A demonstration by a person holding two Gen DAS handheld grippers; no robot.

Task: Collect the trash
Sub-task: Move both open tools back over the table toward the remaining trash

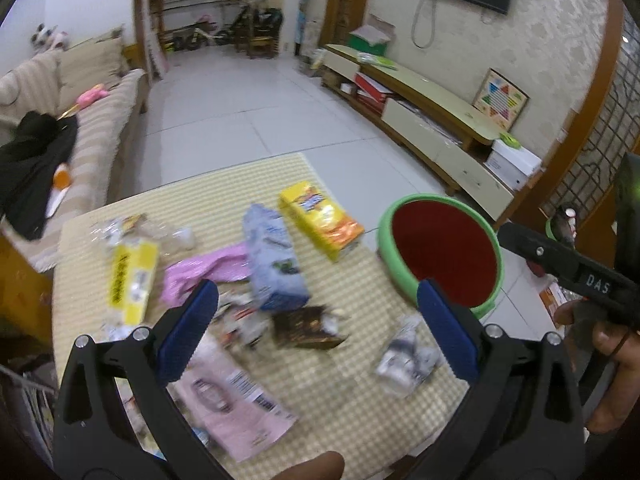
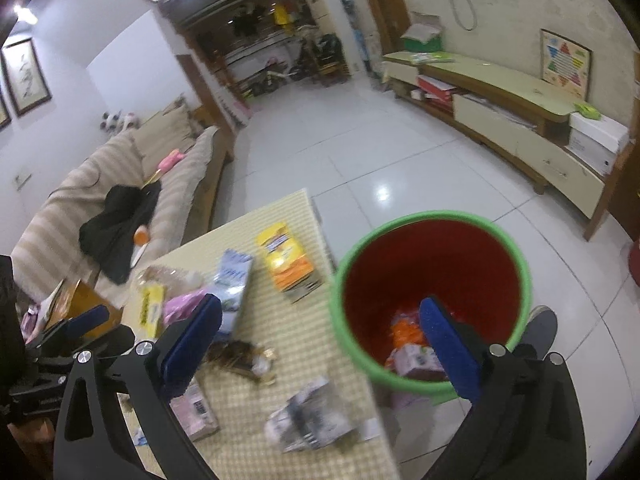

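Trash lies on a checkered table (image 1: 360, 400): a yellow-orange carton (image 1: 320, 220), a light blue carton (image 1: 274, 258), a pink bag (image 1: 204, 274), a yellow pack (image 1: 132, 280), a brown wrapper (image 1: 308, 328), a crumpled grey-white wrapper (image 1: 408, 356) and a pink packet (image 1: 236, 404). A bin with a green rim (image 1: 440, 248), red inside, stands past the table's right edge. My left gripper (image 1: 316, 312) is open and empty above the brown wrapper. My right gripper (image 2: 320, 332) is open and empty, its right finger over the bin (image 2: 432, 292), which holds some trash (image 2: 412, 344).
A striped sofa (image 1: 96, 128) with black clothing stands left of the table. A long low cabinet (image 1: 432, 120) runs along the right wall. White tiled floor (image 1: 240, 100) lies beyond the table. The right gripper's body (image 1: 568, 268) shows at the right in the left wrist view.
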